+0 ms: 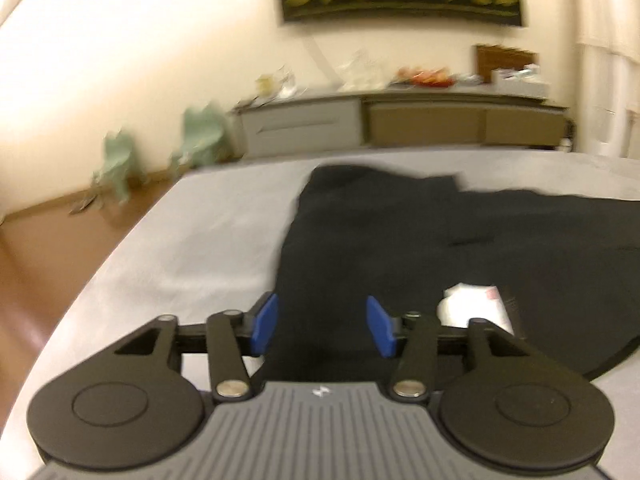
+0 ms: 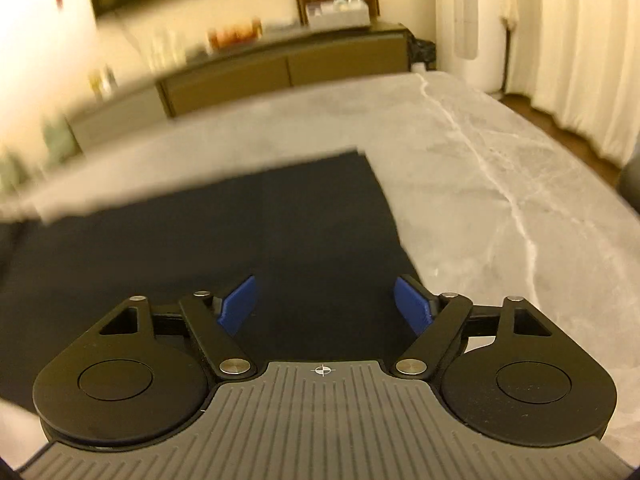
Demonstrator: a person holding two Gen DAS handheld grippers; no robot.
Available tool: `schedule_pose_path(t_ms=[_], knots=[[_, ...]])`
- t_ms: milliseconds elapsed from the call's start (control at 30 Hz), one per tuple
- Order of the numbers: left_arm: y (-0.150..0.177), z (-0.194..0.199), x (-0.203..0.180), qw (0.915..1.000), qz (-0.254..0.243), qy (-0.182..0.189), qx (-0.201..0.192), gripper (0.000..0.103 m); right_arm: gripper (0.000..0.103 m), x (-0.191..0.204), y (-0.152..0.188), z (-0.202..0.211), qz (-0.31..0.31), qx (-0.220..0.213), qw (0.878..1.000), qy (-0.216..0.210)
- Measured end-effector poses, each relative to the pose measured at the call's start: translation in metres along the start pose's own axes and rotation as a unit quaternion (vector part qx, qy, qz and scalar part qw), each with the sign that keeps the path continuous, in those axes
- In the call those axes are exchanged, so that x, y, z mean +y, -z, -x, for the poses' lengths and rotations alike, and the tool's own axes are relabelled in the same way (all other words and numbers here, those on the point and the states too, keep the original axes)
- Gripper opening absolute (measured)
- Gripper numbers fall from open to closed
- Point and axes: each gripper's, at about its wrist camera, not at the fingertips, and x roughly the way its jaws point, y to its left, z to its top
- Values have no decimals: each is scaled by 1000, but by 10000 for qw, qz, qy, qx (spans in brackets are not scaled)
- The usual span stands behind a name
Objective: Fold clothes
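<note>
A black garment (image 1: 400,240) lies spread flat on the grey marble table (image 1: 192,236). A white label (image 1: 474,306) shows on it near its close edge. My left gripper (image 1: 324,326) hovers over the garment's near left part, its blue pads (image 1: 266,324) apart with nothing pinched between them. In the right wrist view the same black garment (image 2: 240,240) shows its straight right edge and far corner on the table (image 2: 500,200). My right gripper (image 2: 326,306) stands wide open above the cloth close to that edge, and its right pad (image 2: 414,306) sits about over the border.
A long low sideboard (image 1: 420,124) with cluttered items on top runs along the far wall. Two pale green chairs (image 1: 160,152) stand on the wooden floor to the left. White curtains (image 2: 580,40) hang at the right. The table's rounded edge (image 1: 80,292) curves away at left.
</note>
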Motion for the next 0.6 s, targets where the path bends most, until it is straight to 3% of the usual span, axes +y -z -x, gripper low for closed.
schedule_pose_path(t_ms=[133,233,333,400,467,533,600], knots=[[-15,-18,-51,9952,-68,916,345,58,84,-18,-13,-16,142,37,9997,186],[-17,-43,-96,9908,-434,1130,608,58,77,-25,-17,-35,227,174,9996,5],[-12,-72,-121,9922,-829,420,826,60,74,-14,-6,-33,553,108,9980,-292],[-20,-83,-125,9935,-765,92,837,61,67,-5,1,-34,1031,-26,9944,-240],[-32,-95,-122,9934,-407,2,1077,60,56,1,1,-35,1358,-91,9904,-229],[-41,-103,-122,9918,-226,-81,1251,58,23,-3,-9,-38,1208,5,9920,-356],[-49,-103,-127,9890,-171,-134,1463,55,12,-7,-18,-40,1035,101,9935,-460]])
